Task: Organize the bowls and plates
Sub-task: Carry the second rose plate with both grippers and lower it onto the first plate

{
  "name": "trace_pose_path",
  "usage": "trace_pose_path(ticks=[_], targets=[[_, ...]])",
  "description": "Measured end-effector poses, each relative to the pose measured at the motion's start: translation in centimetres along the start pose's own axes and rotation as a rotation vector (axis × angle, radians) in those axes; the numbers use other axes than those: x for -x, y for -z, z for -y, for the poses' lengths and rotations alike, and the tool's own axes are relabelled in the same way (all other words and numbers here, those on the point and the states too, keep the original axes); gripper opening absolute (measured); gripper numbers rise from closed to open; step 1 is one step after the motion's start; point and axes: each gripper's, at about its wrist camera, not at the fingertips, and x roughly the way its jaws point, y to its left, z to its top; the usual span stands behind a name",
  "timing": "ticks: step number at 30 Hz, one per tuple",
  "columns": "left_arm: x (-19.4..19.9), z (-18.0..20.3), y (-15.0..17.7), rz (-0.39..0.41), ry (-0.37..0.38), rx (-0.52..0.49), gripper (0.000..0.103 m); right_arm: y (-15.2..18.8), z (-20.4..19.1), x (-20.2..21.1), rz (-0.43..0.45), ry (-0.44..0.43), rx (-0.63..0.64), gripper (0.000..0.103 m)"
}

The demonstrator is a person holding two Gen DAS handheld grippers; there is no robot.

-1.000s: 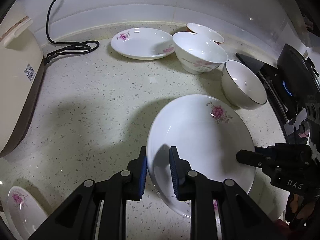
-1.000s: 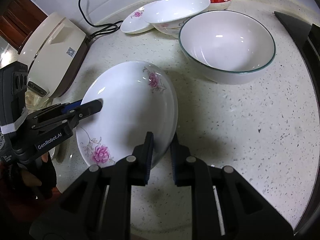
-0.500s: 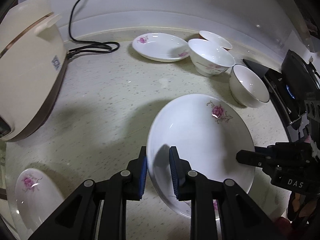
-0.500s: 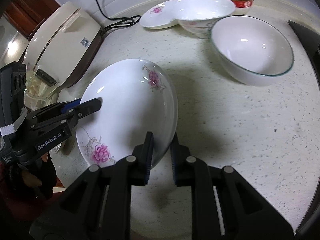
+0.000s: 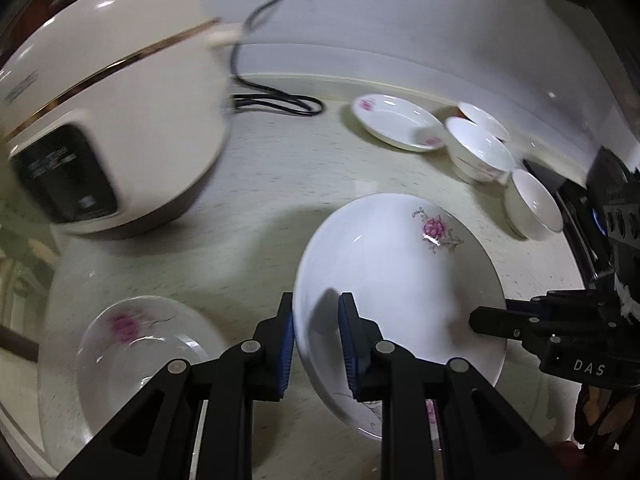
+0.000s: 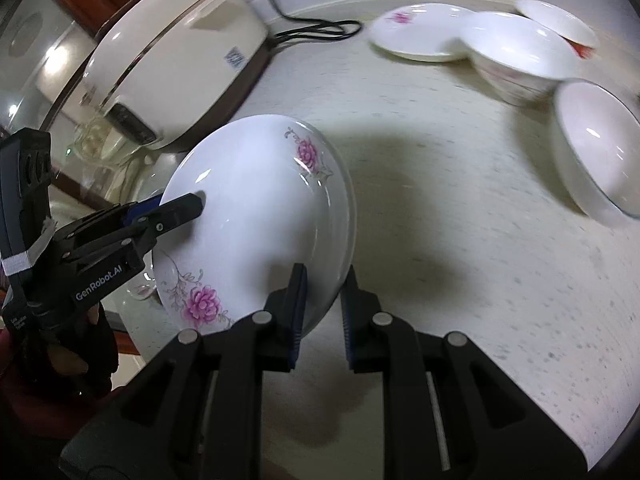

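Both grippers hold one large white plate with pink flowers [image 5: 400, 272] above the counter. My left gripper [image 5: 316, 328] is shut on its near left rim. My right gripper [image 6: 324, 300] is shut on the opposite rim; the plate also shows in the right wrist view [image 6: 256, 216]. A second flowered plate [image 5: 132, 352] lies on the counter at the lower left, beside the left gripper. A small flowered plate [image 5: 396, 120], a flowered bowl [image 5: 478, 154], a red-banded bowl [image 6: 558, 24] and a dark-rimmed bowl [image 5: 534, 204] stand at the back right.
A cream rice cooker [image 5: 108, 128] stands at the left, its black cable [image 5: 276, 102] coiled on the counter by the wall. A black stove [image 5: 580, 208] borders the counter on the right. The speckled counter [image 6: 460, 240] lies below the held plate.
Both grippers have carried the plate leftward and back from the bowls. The rice cooker and the lower-left plate now loom larger; the bowls at the back right look smaller.
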Motion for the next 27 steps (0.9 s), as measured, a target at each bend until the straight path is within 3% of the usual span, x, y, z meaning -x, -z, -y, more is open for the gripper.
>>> trace_pose_path(ticks=[12,27], targets=[[3.1,-7.7,2.9,0.040,-0.101,0.212,0.022,-2.2,-8.3,-3.9,-0.064,-0.068,0.190,0.020],[3.7,-13.3,5.9,0.023,-0.179,0.394,0.023,-3.2,-14.5,-8.1,-0.146,-0.076,0.340,0.020]])
